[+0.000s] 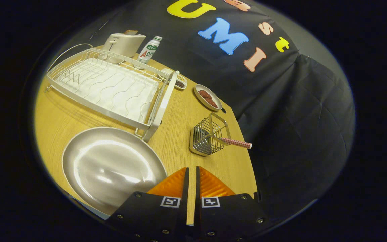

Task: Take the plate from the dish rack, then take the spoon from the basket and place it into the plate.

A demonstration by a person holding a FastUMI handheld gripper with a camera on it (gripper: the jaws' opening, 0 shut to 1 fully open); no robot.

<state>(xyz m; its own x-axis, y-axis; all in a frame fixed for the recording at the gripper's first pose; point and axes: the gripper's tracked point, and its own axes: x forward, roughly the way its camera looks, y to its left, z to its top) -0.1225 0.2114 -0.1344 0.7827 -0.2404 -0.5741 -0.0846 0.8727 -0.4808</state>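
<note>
tongs (192,174) pressed together, empty | round steel plate (111,166) on wooden surface (183,114) | spoon with red-checked handle (235,143) in wire basket (208,137) | risk: overhanging handle tips light basket

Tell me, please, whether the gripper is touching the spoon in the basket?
Apart. The gripper view shows bare table between the gripper, fingers nearly closed on nothing, and the spoon standing in the basket.

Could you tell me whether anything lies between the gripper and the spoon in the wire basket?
Nothing visible does. The nearly closed, empty gripper faces bare wooden table up to the small wire basket, where the checked-handled spoon leans outward. The round silver plate lies beside the fingers.
</note>
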